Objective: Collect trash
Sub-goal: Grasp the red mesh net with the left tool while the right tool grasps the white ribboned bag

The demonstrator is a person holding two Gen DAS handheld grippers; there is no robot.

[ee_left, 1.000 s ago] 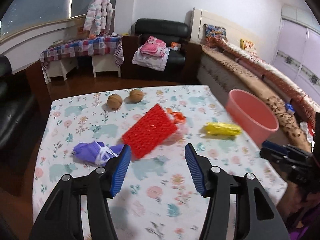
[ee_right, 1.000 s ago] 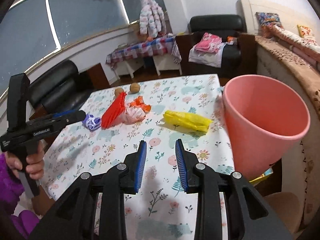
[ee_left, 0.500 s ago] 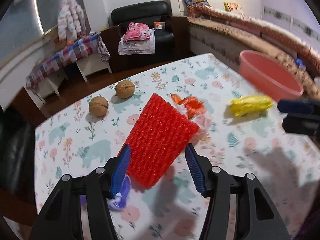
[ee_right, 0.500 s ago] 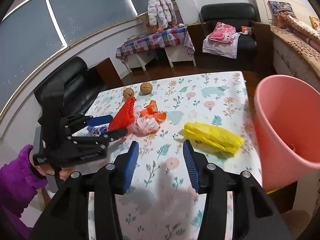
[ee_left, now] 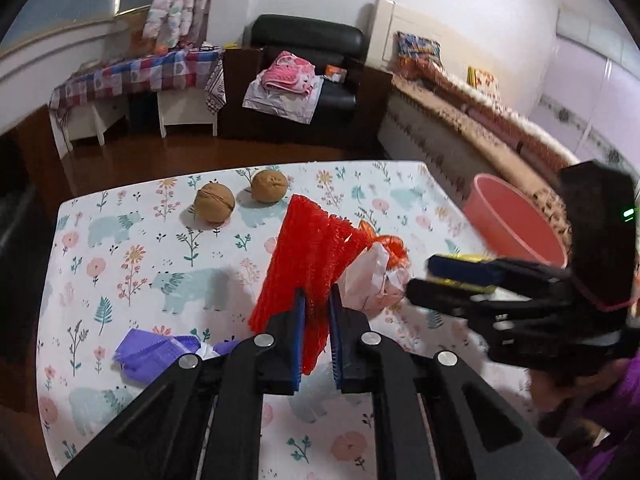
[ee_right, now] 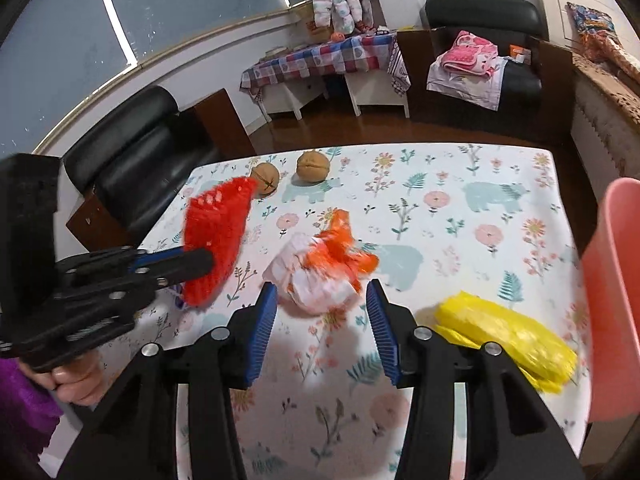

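Observation:
A red foam mesh net [ee_left: 312, 248] stands tilted up from the floral tablecloth, and my left gripper [ee_left: 318, 300] is closing its jaws, the blue pads pinching the net's near edge. The right wrist view shows the same net [ee_right: 218, 228] in the left gripper [ee_right: 200, 260]. My right gripper [ee_right: 321, 286] is open, its fingertips on either side of a crumpled white-and-orange bag [ee_right: 320, 276] without touching it. That bag [ee_left: 376, 276] lies just right of the net. A yellow bag [ee_right: 508, 340] lies to the right, and a purple bag [ee_left: 152, 352] at the near left.
A pink bucket [ee_left: 516, 220] stands off the table's right edge and fills the right of the right wrist view [ee_right: 612, 280]. Two walnuts [ee_left: 214, 208] [ee_left: 269, 186] sit near the far edge. A black armchair [ee_right: 132, 160] is beyond the left edge.
My left gripper moved forward over the red net and shut on its near edge. My right gripper opened wider and swung left from the yellow bag to the white-and-orange bag.

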